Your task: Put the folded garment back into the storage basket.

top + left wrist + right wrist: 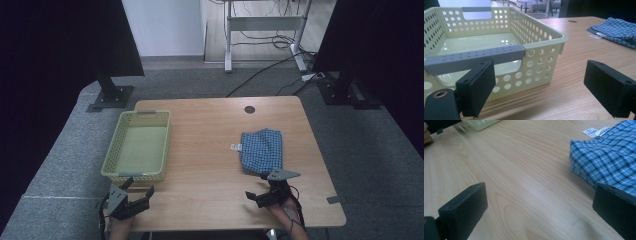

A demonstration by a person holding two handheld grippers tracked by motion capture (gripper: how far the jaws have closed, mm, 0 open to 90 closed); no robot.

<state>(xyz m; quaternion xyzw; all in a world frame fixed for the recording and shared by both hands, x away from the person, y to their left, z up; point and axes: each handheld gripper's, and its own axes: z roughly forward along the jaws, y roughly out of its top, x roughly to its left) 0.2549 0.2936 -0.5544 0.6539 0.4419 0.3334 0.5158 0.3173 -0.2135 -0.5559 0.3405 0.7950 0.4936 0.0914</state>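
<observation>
A pale green perforated basket (137,145) sits on the left part of a light wooden table (210,150), and everything else is placed here against it. The basket has grey handle strips at its near and far ends, and its inside is bare.

Well to the right of the basket, across an open stretch of wood, lies a folded blue checked cloth (262,150) with a small white label (236,147) sticking out of the edge that faces the basket. Farther from the person than the cloth, and also right of the basket, is a small dark round hole (249,109) in the tabletop.

The left gripper (137,191) hovers just in front of the basket's near end, at the table's near edge. Its jaws are spread wide with nothing between them; in the left gripper view one jaw overlaps the basket's near wall below the grey handle (474,58), but contact cannot be told.

The right gripper (261,190) is well to the right of the basket, just at the near edge of the cloth. Its jaws are also spread wide and empty; in the right gripper view the cloth (604,162) lies beside one jaw, apparently apart from it
</observation>
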